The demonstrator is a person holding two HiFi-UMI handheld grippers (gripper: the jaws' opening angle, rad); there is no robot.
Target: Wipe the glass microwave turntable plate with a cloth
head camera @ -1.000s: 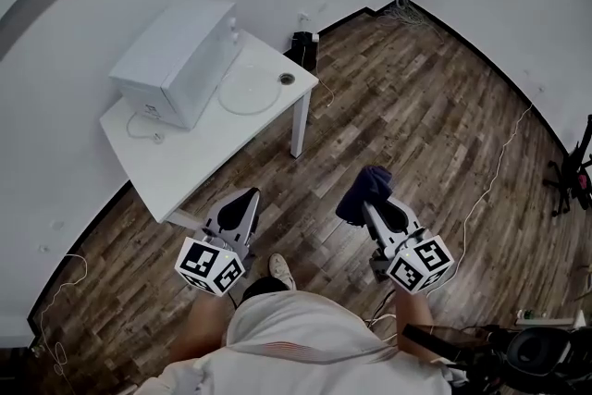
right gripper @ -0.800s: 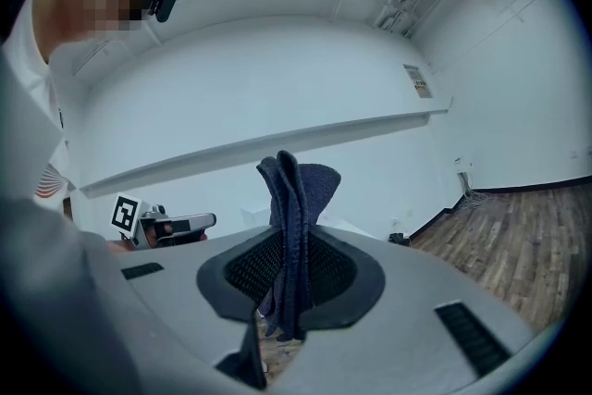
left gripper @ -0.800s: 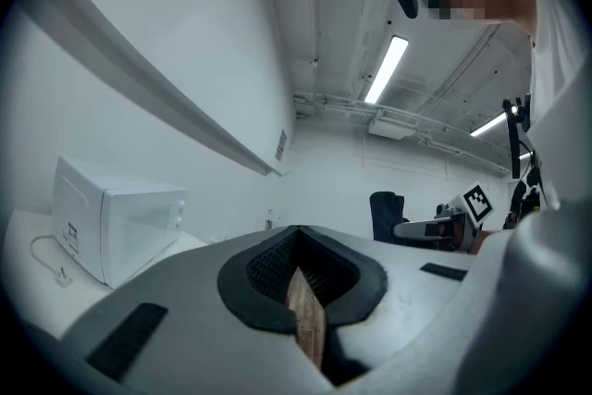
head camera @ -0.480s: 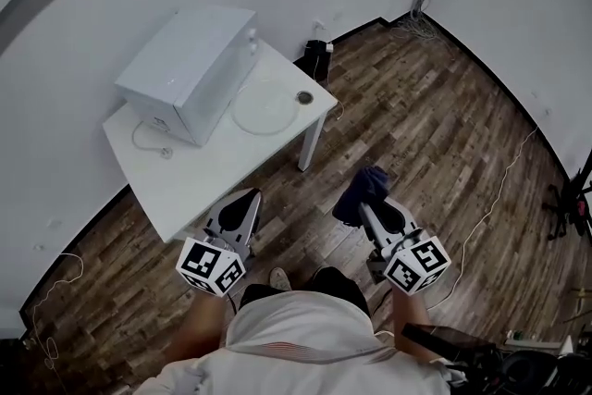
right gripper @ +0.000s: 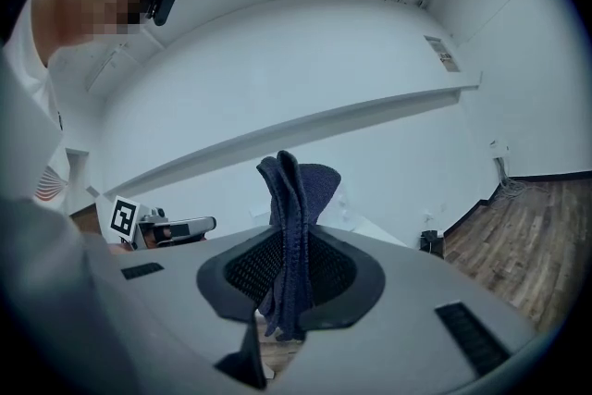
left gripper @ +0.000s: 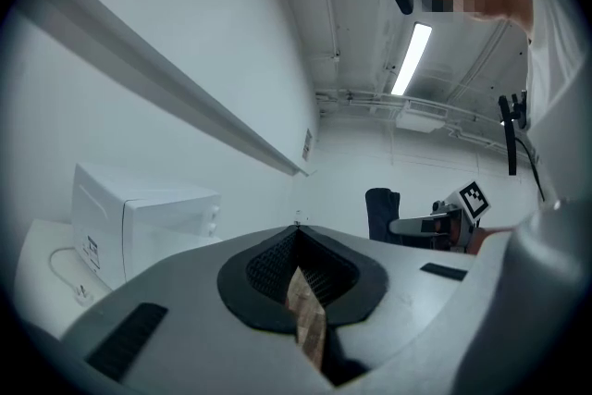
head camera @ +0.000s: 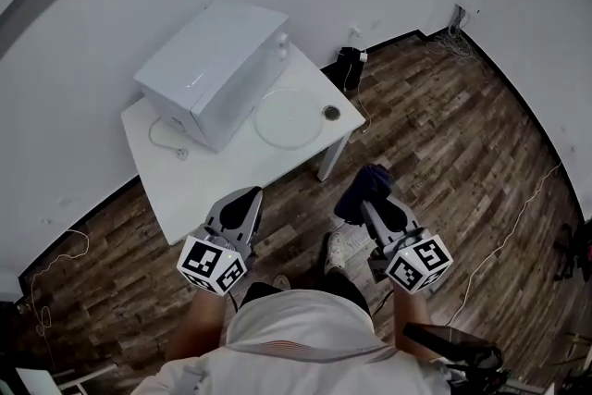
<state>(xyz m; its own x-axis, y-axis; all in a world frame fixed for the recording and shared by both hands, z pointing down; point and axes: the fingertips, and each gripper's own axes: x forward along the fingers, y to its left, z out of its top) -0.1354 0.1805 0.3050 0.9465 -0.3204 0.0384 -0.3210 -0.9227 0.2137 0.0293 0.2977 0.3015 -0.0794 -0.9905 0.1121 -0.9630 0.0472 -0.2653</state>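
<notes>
Grips cloth (head camera: 366, 183) in clamped right gripper (head camera: 372, 202); carries left gripper (head camera: 247, 196) closed, empty; stands well apart from microwave (head camera: 213, 69); notes glass plate (head camera: 289, 117) flat on table (head camera: 199, 185) just beside microwave; should close in before pressing cloth flat.

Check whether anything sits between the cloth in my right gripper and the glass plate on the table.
Nothing visible does. The right gripper holds the cloth above open floor, short of the table. The glass plate lies uncovered on the table; the microwave and a small ring flank it, off the path.
</notes>
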